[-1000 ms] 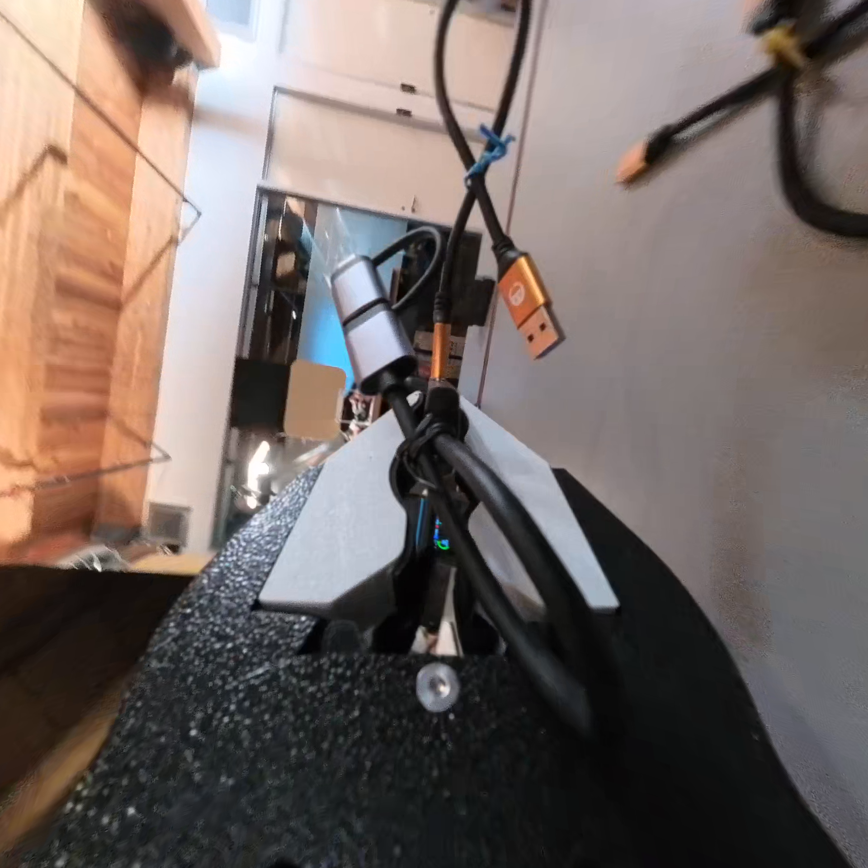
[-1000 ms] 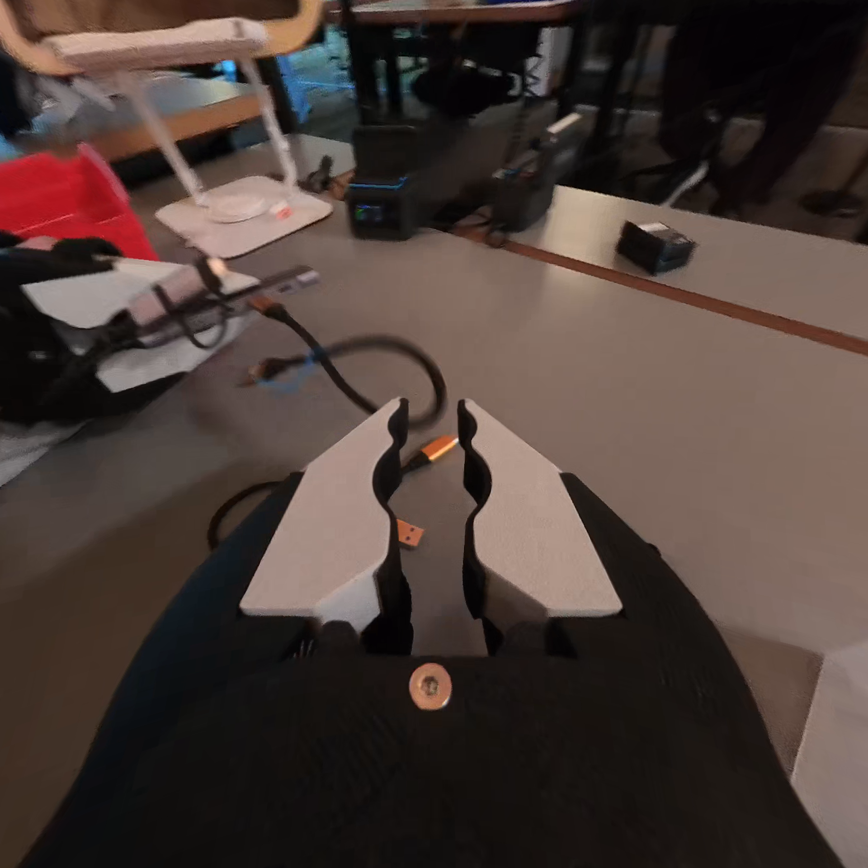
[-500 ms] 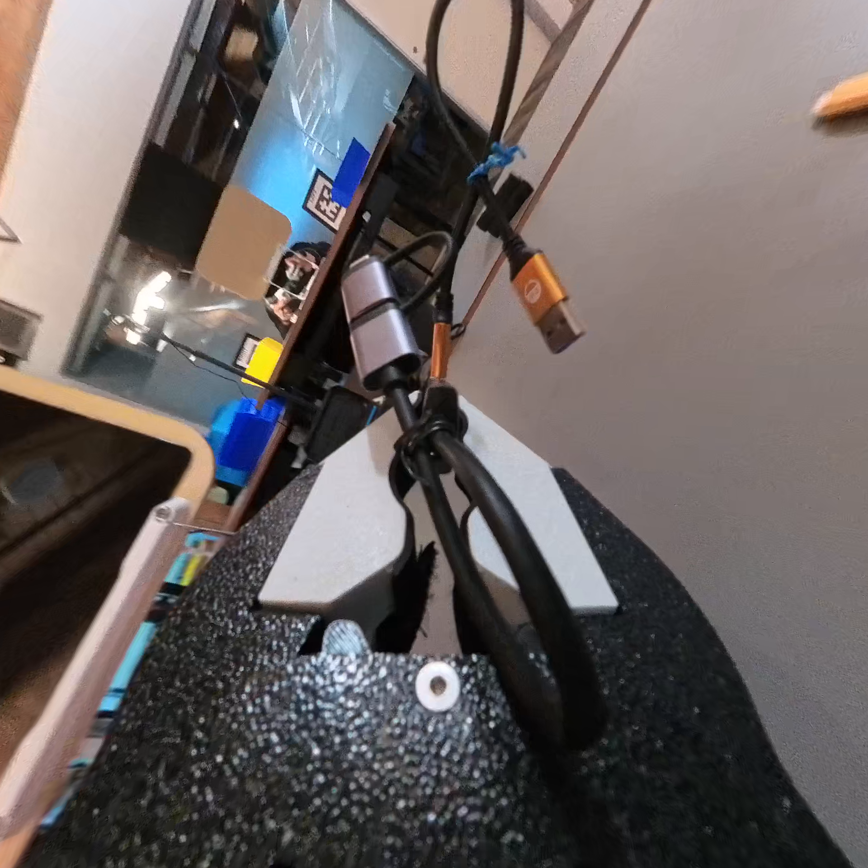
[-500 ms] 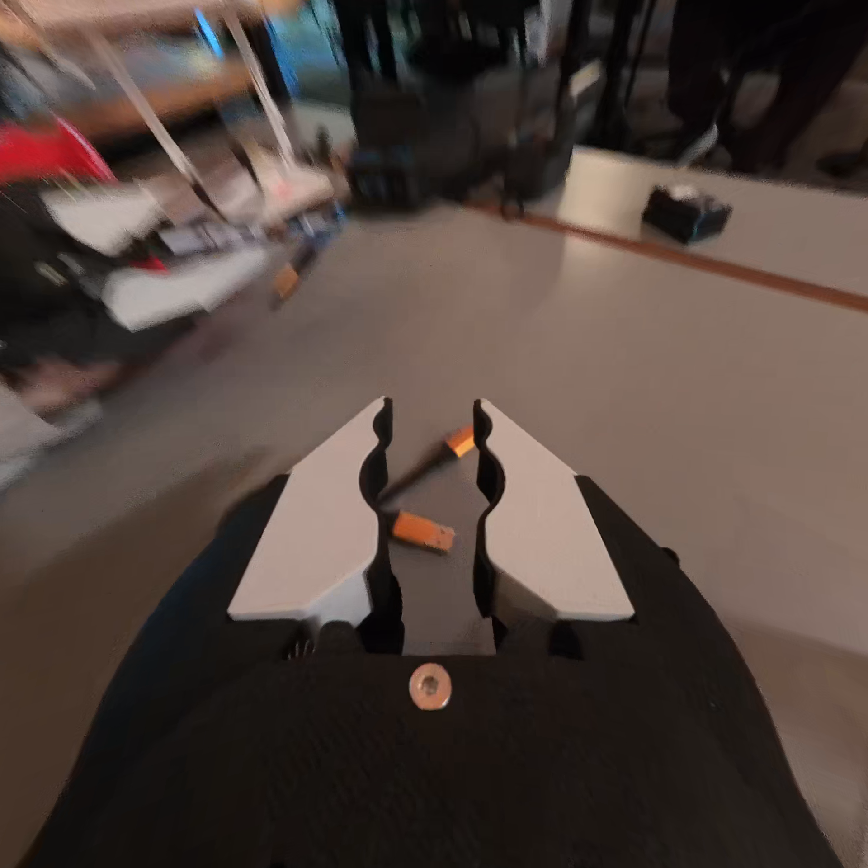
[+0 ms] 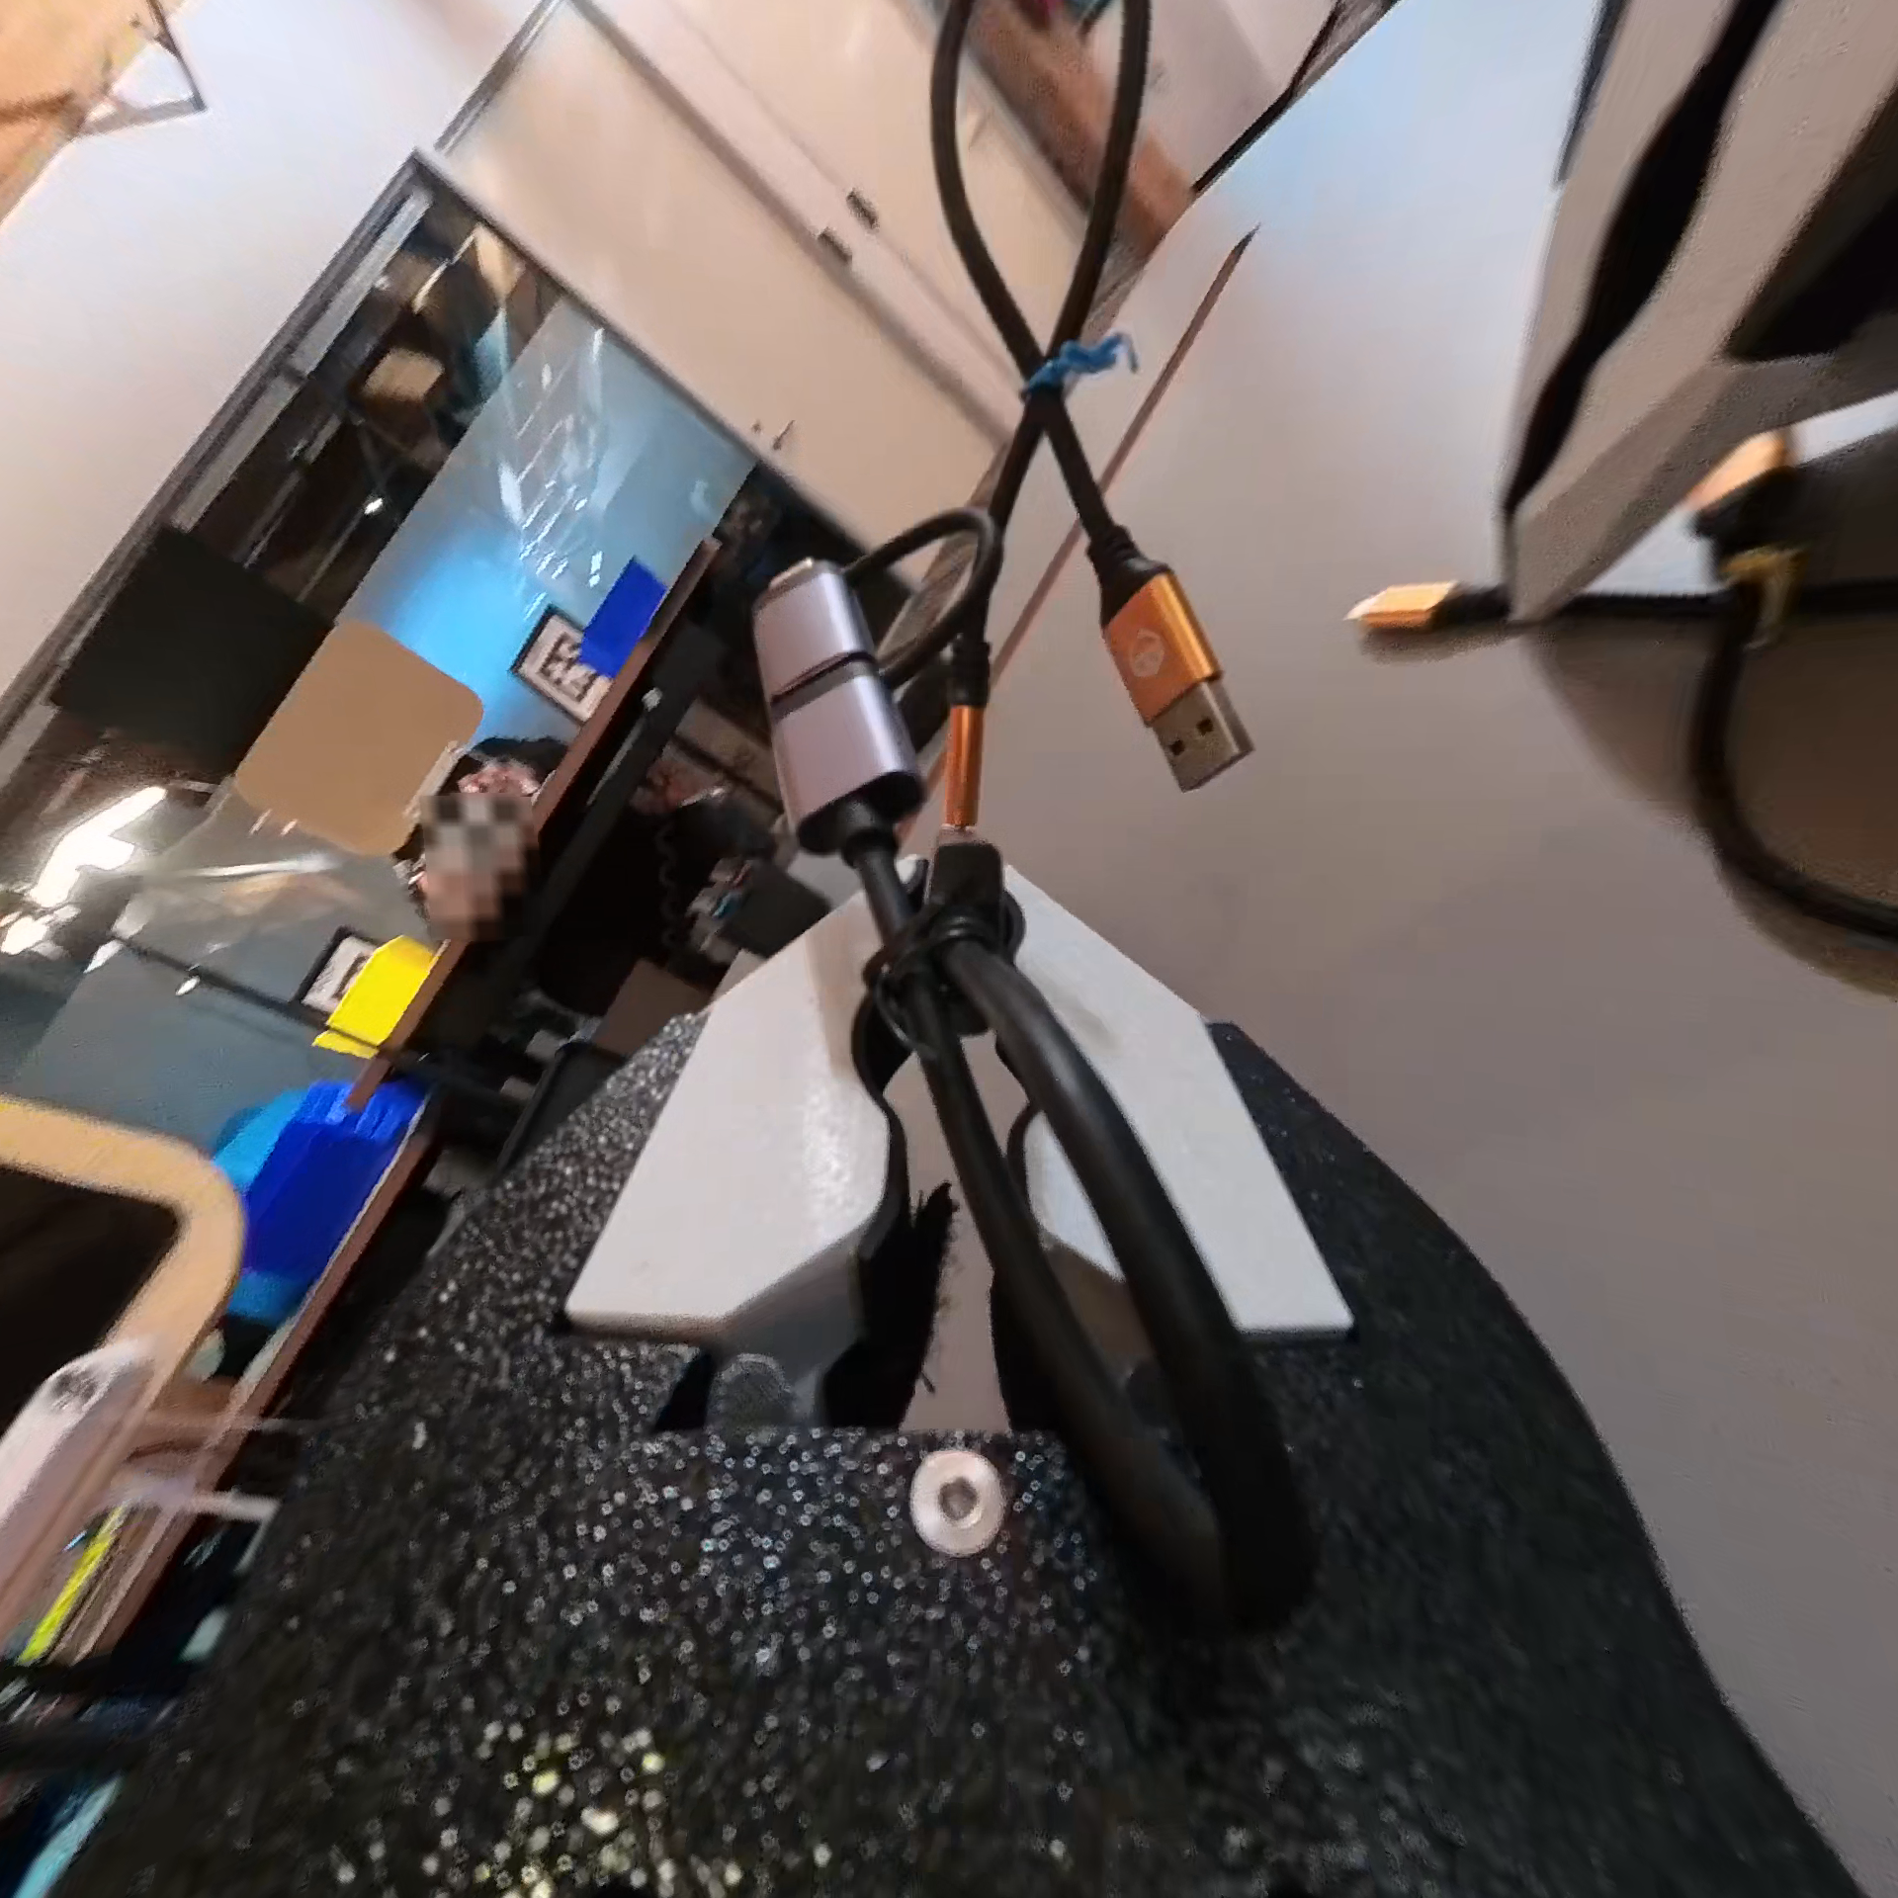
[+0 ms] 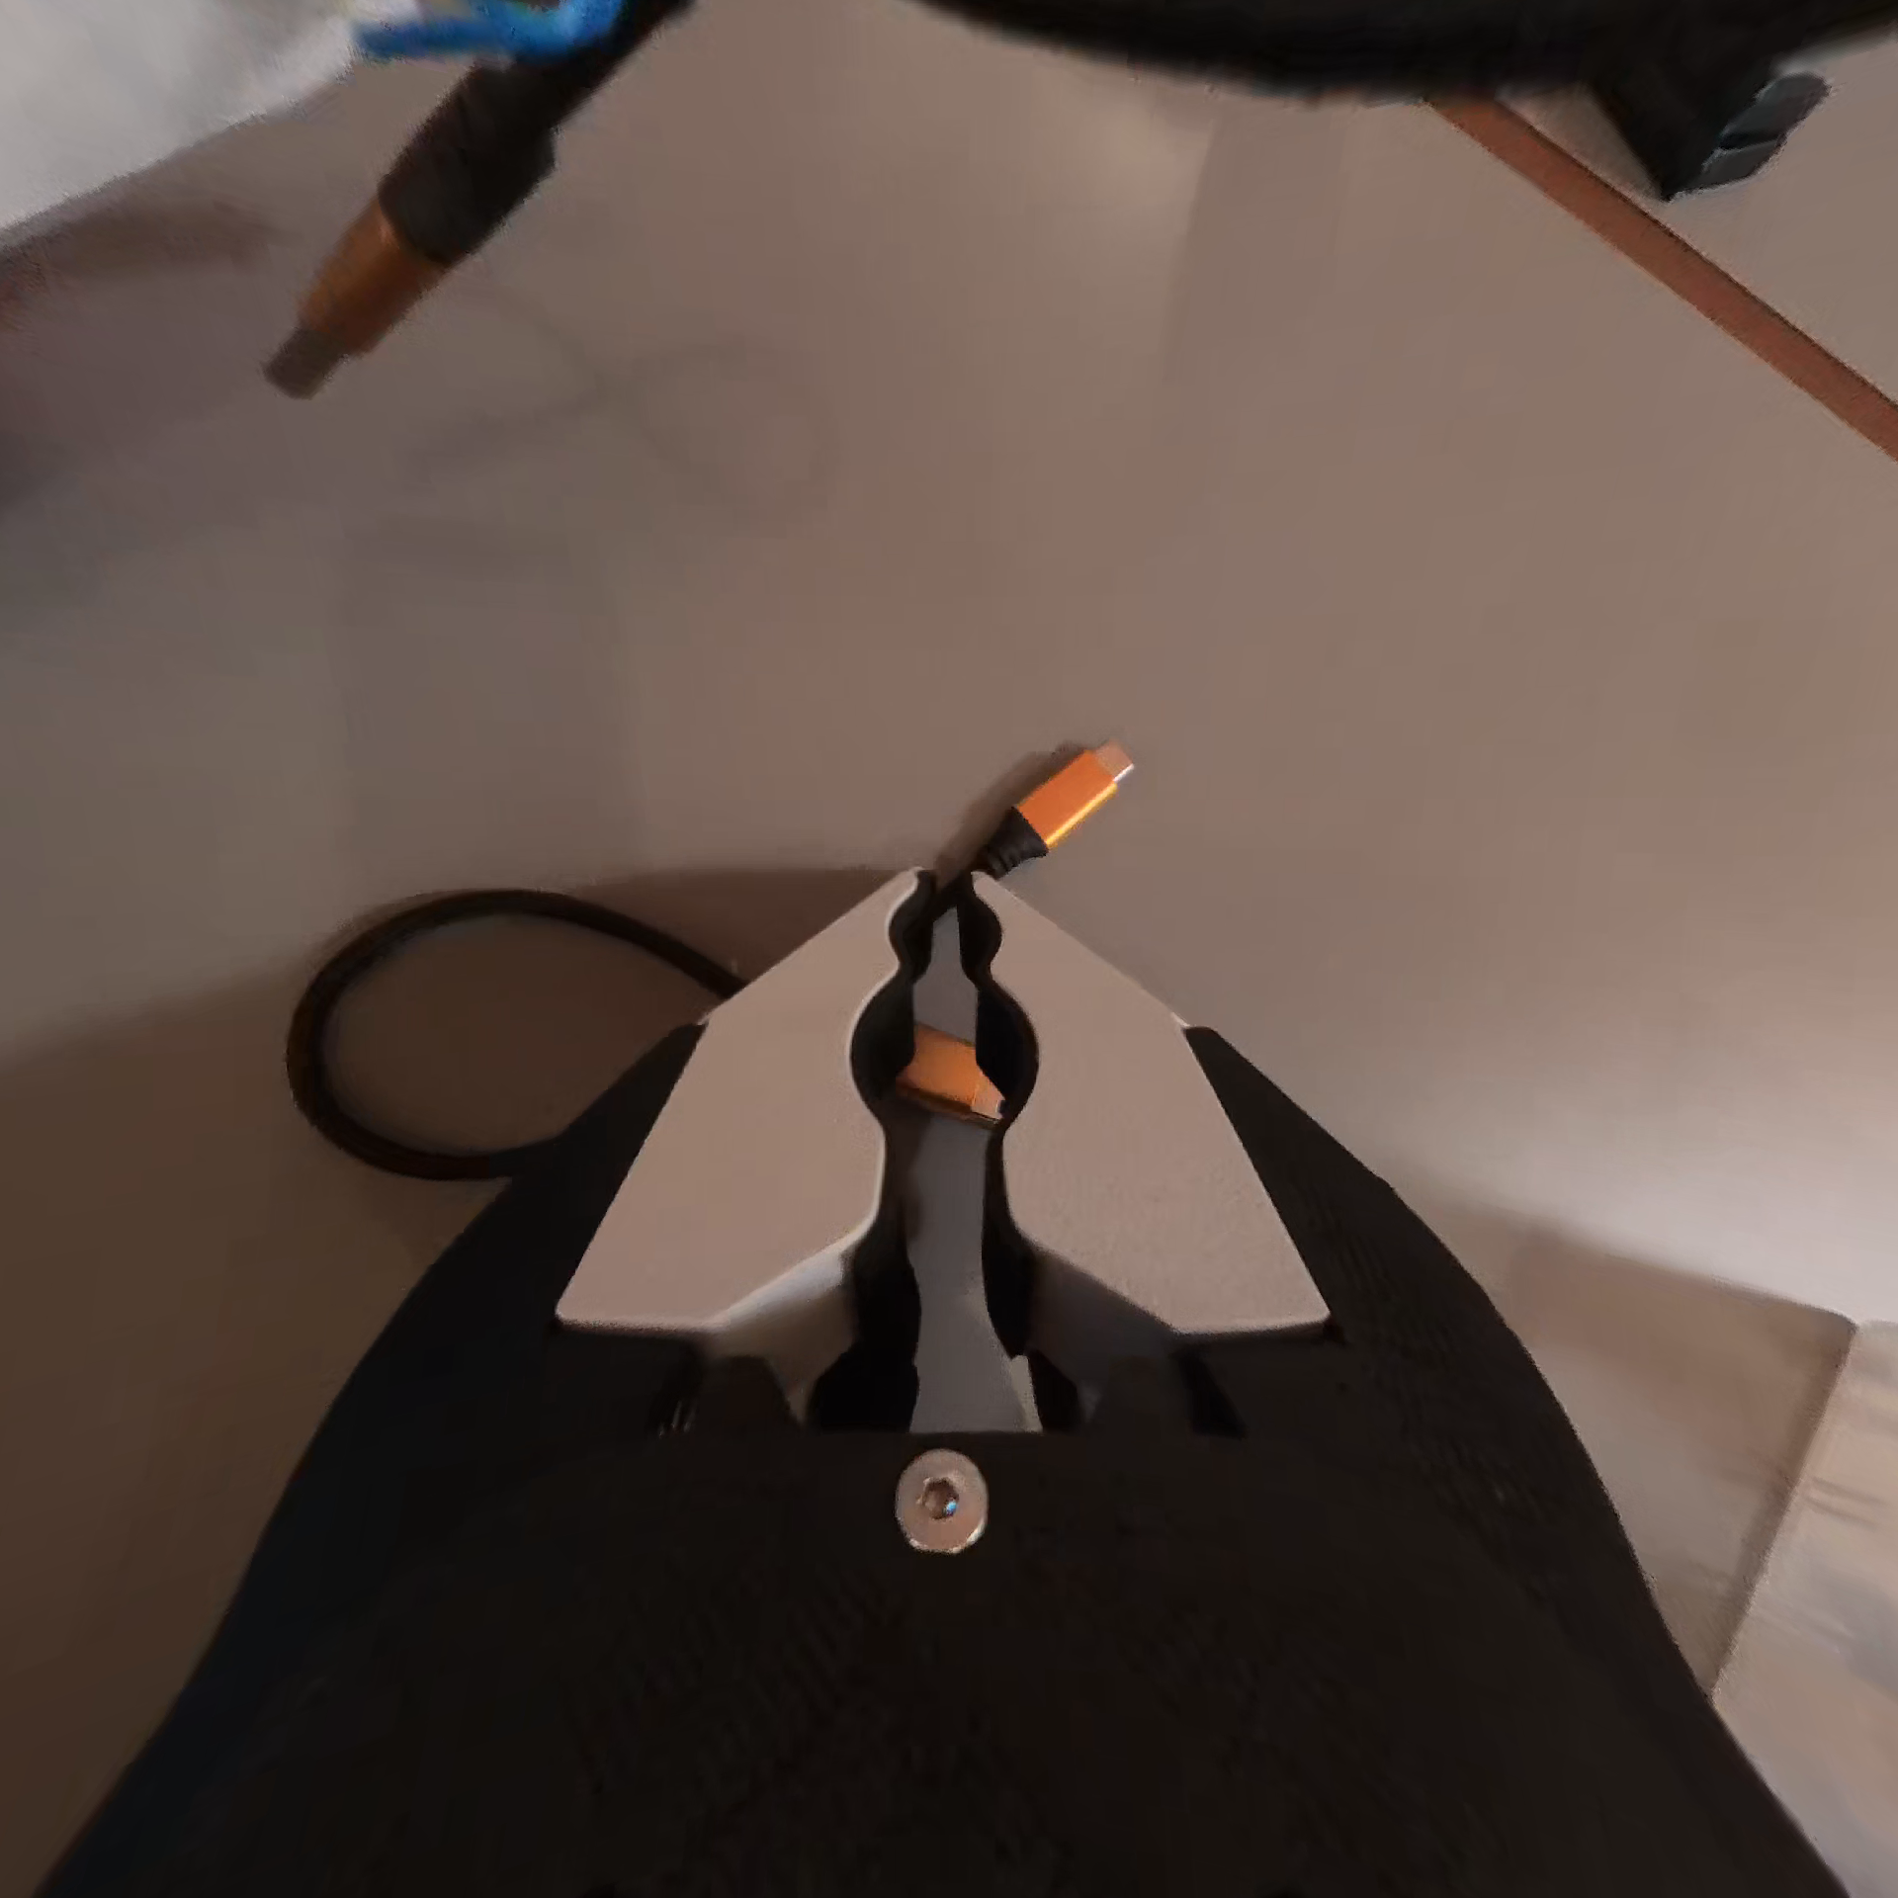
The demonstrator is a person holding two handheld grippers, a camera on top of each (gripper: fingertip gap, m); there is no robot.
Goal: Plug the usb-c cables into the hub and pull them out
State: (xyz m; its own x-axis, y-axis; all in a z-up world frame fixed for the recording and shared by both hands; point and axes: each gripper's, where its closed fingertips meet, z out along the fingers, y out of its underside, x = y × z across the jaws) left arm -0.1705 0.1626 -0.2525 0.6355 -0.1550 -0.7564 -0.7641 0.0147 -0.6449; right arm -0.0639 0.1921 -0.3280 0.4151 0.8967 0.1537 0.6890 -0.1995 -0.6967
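Black cable bundle and hub sit clamped between the left gripper (image 5: 950,924) fingers; the grey hub (image 5: 837,719) juts past the tips with one orange USB-C plug (image 5: 963,765) seated in it and an orange USB-A plug (image 5: 1181,683) dangling free. Only this view shows shelving and blue bins beyond the table edge. Right gripper (image 6: 950,894) is nipped shut on a thin black cable just behind its orange USB-C connector (image 6: 1068,796); another orange plug (image 6: 950,1078) shows between the fingers. Bare grey table (image 6: 1335,616) lies ahead.
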